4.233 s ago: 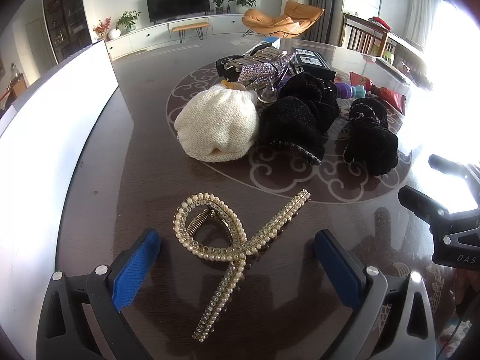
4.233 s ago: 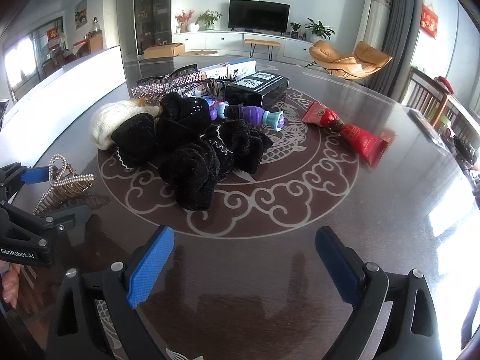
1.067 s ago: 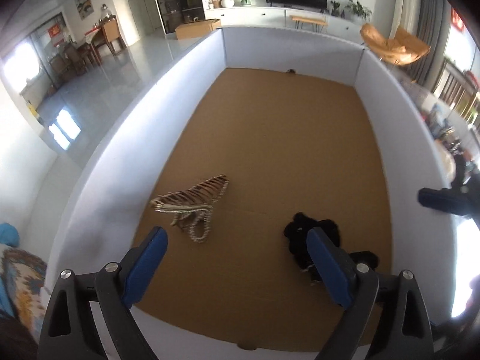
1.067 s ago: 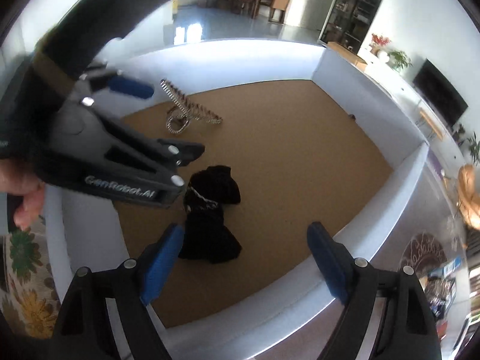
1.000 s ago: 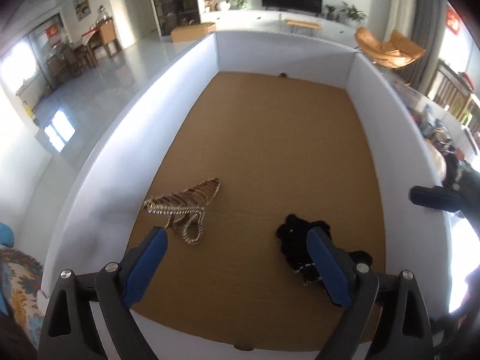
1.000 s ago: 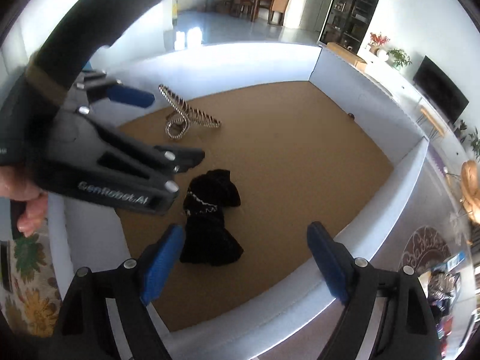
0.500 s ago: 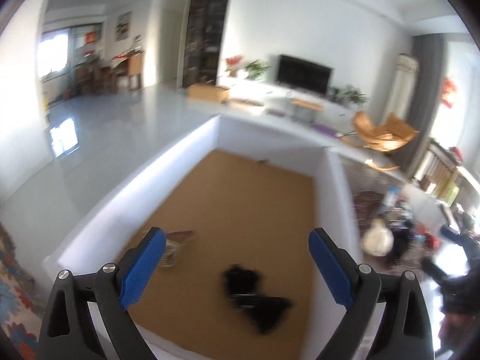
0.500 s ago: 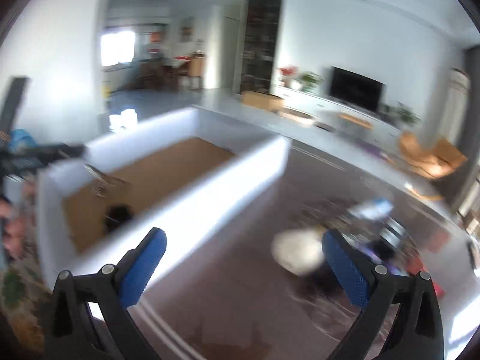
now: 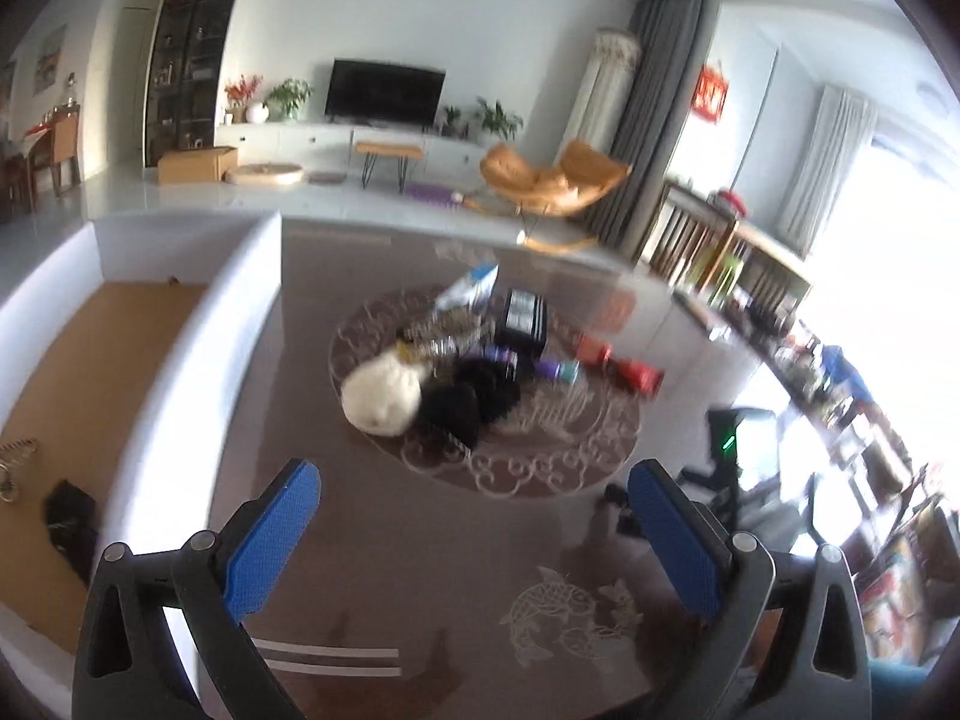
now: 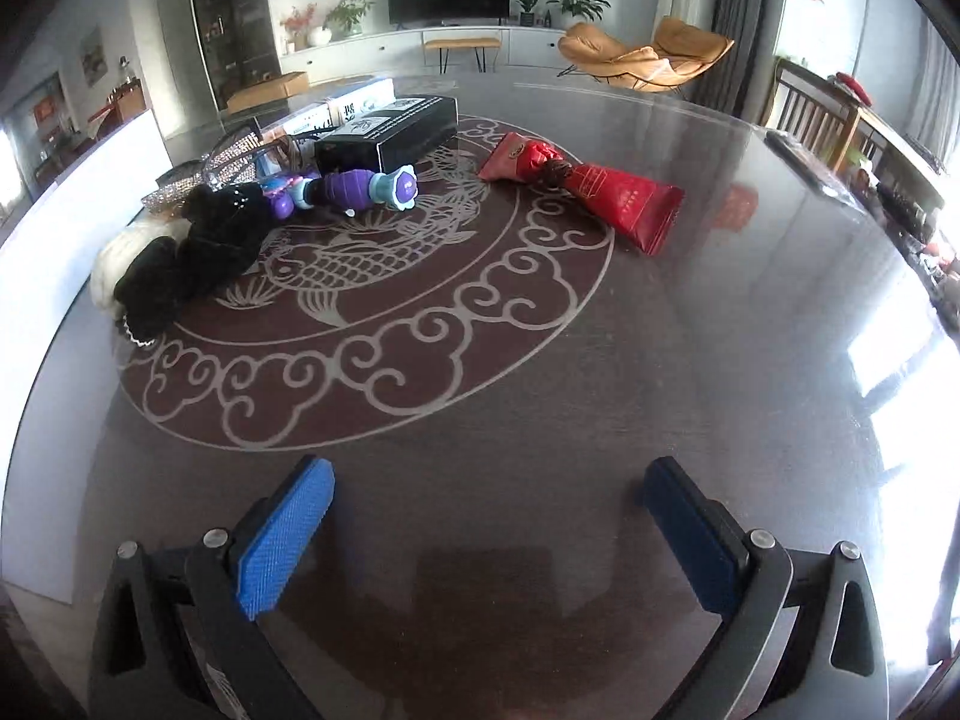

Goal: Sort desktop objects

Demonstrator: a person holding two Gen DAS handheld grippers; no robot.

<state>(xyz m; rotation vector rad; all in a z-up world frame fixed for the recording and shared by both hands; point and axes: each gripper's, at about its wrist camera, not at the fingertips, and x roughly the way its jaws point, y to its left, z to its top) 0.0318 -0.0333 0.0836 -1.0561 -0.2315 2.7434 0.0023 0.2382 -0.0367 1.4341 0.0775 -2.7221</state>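
No writing on the black box (image 10: 387, 131) or red tube (image 10: 624, 204) can be read. The left gripper (image 9: 474, 531) has just been opening wide with nothing between its jaws; the right gripper (image 10: 489, 525) is spread empty. The black scrunchies (image 10: 192, 252) and purple toy (image 10: 360, 189) are seen far ahead, left of the right gripper.

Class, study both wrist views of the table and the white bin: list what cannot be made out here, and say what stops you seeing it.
- Left wrist view: motion blur smears the pile around the cream knit hat; items behind it are unreadable.
- Left wrist view: the white bin is cut by the frame edge; only a pearl hair clip and a black hair accessory show.
- Right wrist view: the black velvet scrunchies hide most of the hat.
- Right wrist view: print on the black box is too small.
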